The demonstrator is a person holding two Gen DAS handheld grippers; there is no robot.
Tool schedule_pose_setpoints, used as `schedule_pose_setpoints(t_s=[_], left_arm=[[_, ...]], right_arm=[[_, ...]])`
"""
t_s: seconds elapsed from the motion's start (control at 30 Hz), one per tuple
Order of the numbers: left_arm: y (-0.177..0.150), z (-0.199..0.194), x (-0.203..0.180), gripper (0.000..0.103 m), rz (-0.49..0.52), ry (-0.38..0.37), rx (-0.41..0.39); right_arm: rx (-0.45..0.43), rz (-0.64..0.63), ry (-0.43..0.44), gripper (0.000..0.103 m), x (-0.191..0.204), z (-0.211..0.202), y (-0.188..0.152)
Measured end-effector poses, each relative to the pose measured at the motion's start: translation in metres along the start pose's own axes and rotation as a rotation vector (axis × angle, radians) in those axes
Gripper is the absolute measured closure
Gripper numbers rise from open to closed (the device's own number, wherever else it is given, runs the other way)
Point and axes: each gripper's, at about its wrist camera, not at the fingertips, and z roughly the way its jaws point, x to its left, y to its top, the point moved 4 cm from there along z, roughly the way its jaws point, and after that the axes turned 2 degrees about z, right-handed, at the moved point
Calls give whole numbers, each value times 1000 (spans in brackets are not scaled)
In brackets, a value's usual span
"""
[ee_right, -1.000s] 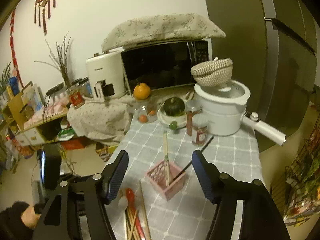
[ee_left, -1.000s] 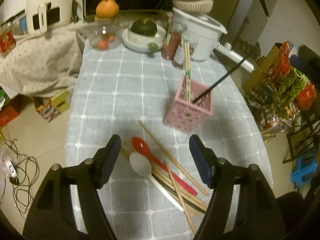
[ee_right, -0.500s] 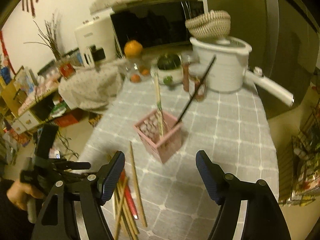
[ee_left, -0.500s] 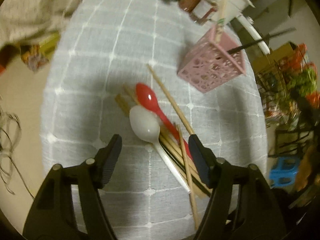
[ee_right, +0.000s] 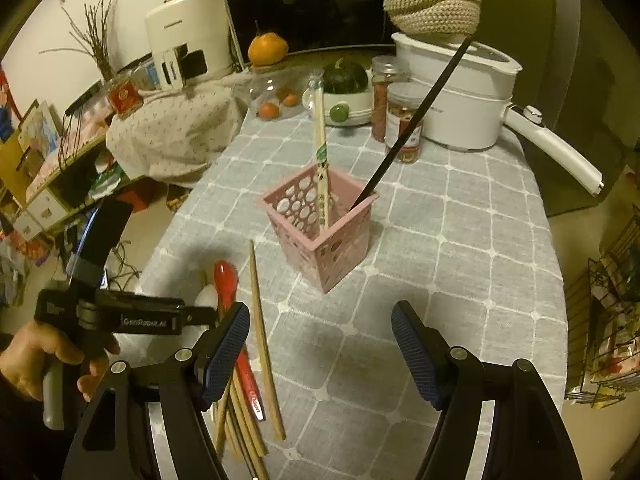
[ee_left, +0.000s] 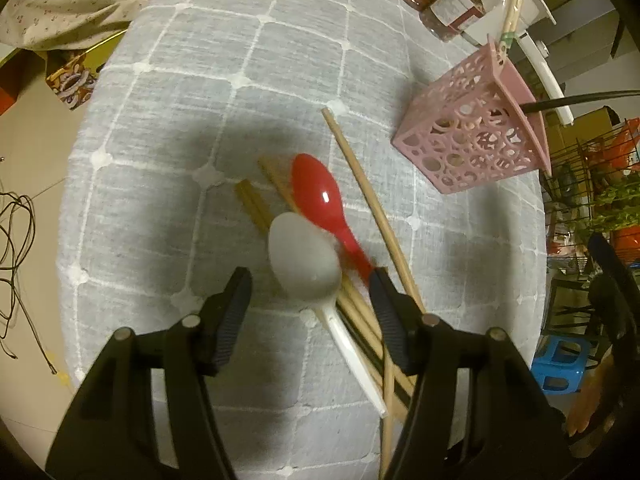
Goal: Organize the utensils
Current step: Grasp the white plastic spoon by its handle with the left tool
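Note:
A white spoon [ee_left: 304,256], a red spoon [ee_left: 320,200] and several wooden chopsticks [ee_left: 376,216] lie in a pile on the grey checked tablecloth [ee_left: 192,92]. My left gripper [ee_left: 310,304] is open, low over the pile, its fingers either side of the white spoon's bowl. A pink perforated holder [ee_right: 320,224] stands mid-table with a pale chopstick pair [ee_right: 320,136] and a black chopstick [ee_right: 416,120] in it. My right gripper [ee_right: 320,344] is open and empty above the cloth in front of the holder. The left gripper also shows in the right wrist view [ee_right: 216,312].
At the table's far end stand a white pot [ee_right: 460,92], two jars [ee_right: 400,120], a bowl with a dark squash [ee_right: 344,80] and a glass bowl of fruit [ee_right: 276,100]. The table edges drop off left [ee_left: 76,160] and right. A wire rack [ee_right: 612,320] stands right.
My left gripper has dropped down and forward onto the utensil pile, now bracketing the white spoon. My right gripper has tilted down and moved closer to the pink holder.

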Motion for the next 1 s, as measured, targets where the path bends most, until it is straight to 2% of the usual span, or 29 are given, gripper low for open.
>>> schedule_pose_setpoints(t_s=[0.13,0.2,0.43,0.7,0.9,1.0], left_arm=[[4,8,1,60,-1,27,12],[5,8,2,64,-1,34,-1],[7,-3,3,64,20,26,-40],[9,-60,-2,64,111,48,-222],[10,-85,3,64,168,83,-315],[10,-95,12,64,168,84,-341]], right_arm=[[16,-3,-2,28,1,4,-2],[20,-2,-5,28,-1,5,-3],[36,3,-12,28,-2,9,-5],[80,-8,16,28,8,21,-9],[130,39,99,28,28,43,-5],[131,-14,90,37,47,55,-3]])
